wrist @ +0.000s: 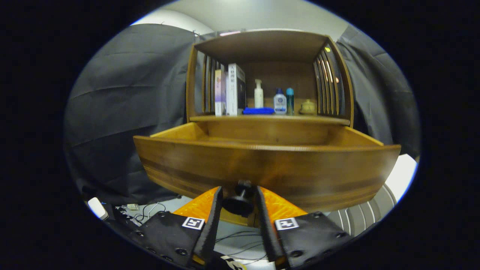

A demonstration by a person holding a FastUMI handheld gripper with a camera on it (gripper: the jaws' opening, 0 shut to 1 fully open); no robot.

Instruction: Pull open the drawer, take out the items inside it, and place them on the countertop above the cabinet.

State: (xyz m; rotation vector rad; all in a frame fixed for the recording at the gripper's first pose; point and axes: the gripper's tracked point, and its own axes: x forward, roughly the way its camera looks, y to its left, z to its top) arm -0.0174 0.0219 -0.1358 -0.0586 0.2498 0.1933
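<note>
Drawer (262,165) drawn well out of the cabinet (270,41), its dark knob (240,200) lying between the fingers of the tool (239,195), which stand narrowly parted at either side of it; whether both press on the knob cannot be told. The high front panel hides the drawer's contents. Bottles (279,101) and boxes (232,90) crowd the desk (270,118) above. Risks, as judged: overpulling may unseat the drawer; a blind reach may miss the items; placing may topple a bottle
</note>
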